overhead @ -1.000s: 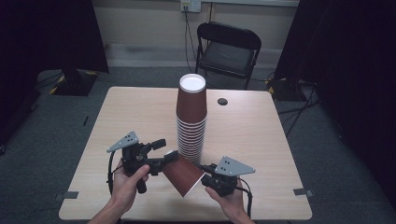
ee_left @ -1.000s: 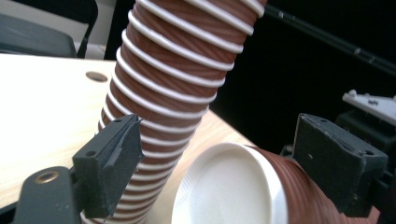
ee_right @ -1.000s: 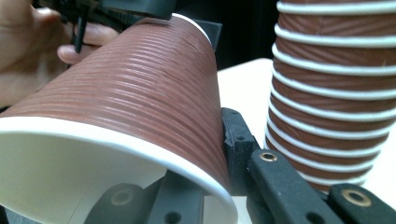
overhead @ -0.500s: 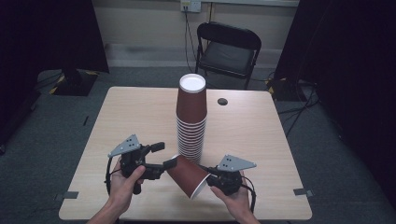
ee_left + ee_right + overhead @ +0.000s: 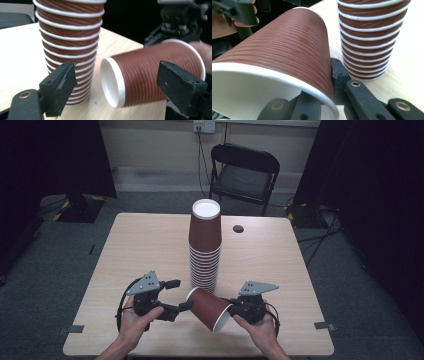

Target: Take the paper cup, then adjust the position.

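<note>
Right tool (image 5: 227, 312) is being kept clenched on the rim wall of a loose cup (image 5: 210, 307), one jaw inside the mouth and one outside, as the right gripper view shows (image 5: 332, 82). That cup is being held on its side, just above the counter (image 5: 150, 245), right in front of the stack (image 5: 204, 245), its base being pointed toward the left tool (image 5: 182, 295). Left tool is being held released, its jaws standing apart on either side of the cup's base (image 5: 140, 77) without being pressed on it. Judging by this, the cup is being offered base-first so that it can be taken by the other tool, probably for being set onto the inverted stack
</note>
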{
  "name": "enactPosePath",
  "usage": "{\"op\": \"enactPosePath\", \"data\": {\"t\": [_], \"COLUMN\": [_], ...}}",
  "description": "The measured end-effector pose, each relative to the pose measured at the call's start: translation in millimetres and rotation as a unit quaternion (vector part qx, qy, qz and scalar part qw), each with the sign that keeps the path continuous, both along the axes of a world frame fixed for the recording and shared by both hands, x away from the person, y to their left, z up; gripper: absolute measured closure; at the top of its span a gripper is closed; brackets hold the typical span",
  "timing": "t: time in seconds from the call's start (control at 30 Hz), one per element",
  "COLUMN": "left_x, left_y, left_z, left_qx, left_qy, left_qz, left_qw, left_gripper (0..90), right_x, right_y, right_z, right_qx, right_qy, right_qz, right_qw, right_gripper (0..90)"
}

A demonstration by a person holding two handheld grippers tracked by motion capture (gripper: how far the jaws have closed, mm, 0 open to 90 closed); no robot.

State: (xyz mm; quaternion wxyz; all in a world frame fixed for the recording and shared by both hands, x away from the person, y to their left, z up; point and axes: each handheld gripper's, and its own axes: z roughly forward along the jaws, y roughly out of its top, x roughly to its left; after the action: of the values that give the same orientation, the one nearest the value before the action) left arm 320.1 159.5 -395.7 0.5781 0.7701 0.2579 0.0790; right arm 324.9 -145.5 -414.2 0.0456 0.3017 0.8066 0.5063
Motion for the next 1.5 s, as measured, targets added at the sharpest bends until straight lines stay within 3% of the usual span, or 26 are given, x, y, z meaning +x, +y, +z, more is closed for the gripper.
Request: {"op": "enactPosePath", "data": {"t": [0.1,0.27,0.37,0.47,0.63,0.77,0.87,0.97,1.03,1.1,1.27,1.4,1.5], "left_x": [-1.5,-0.5,0.1,0.4,-5.6,-8.1,-10.7,-13.5,-14.9,-16.4,-18.7,-20.0,-21.7], "left_y": [-2.1,-6.5,-7.7,-9.3,-16.5,-23.6,-28.2,-32.6,-35.6,-38.8,-45.5,-54.3,-64.7], "left_z": [-1.8,-6.4,-9.2,-11.8,-14.9,-16.7,-17.5,-17.5,-17.8,-19.1,-22.8,-24.6,-24.6], "left_qx": [0.017,0.037,0.035,0.053,0.089,0.106,0.112,0.125,0.142,0.149,0.169,0.193,0.213], "left_qy": [-0.008,-0.002,0.005,-0.005,-0.024,-0.031,-0.038,-0.043,-0.050,-0.057,-0.063,-0.070,-0.083], "left_qz": [-0.004,-0.025,-0.039,-0.049,-0.078,-0.107,-0.116,-0.136,-0.153,-0.162,-0.183,-0.199,-0.202], "left_qw": [0.9998,0.9990,0.9986,0.9974,0.9927,0.9881,0.9861,0.9818,0.9768,0.9739,0.9665,0.9583,0.9523], "left_gripper": [15.7,15.7,15.7,15.7,15.8,15.8,15.5,15.6,14.3,13.8,13.4,10.9,9.8], "right_x": [3.0,7.0,10.1,12.5,16.5,18.9,20.3,20.8,21.2,21.8,25.0,29.2,31.8], "right_y": [-1.4,-1.9,-2.4,-2.2,2.7,8.8,11.4,13.9,14.5,14.9,17.1,21.4,22.8], "right_z": [1.3,2.8,2.3,2.2,0.7,-1.3,-1.8,-1.0,-0.3,-0.3,-1.8,-2.8,-2.7], "right_qx": [-0.014,-0.030,-0.037,-0.044,-0.065,-0.080,-0.086,-0.100,-0.103,-0.108,-0.125,-0.136,-0.144], "right_qy": [0.009,0.033,0.048,0.061,0.084,0.096,0.107,0.119,0.124,0.129,0.159,0.187,0.200], "right_qz": [0.006,0.022,0.029,0.043,0.062,0.079,0.083,0.093,0.102,0.110,0.124,0.137,0.136], "right_qw": [0.9998,0.9987,0.9978,0.9963,0.9924,0.9891,0.9870,0.9834,0.9817,0.9796,0.9715,0.9634,0.9596], "right_gripper": [86.8,86.8,86.8,86.8,86.8,86.7,86.8,86.8,86.7,86.8,86.8,86.7,86.8]}}
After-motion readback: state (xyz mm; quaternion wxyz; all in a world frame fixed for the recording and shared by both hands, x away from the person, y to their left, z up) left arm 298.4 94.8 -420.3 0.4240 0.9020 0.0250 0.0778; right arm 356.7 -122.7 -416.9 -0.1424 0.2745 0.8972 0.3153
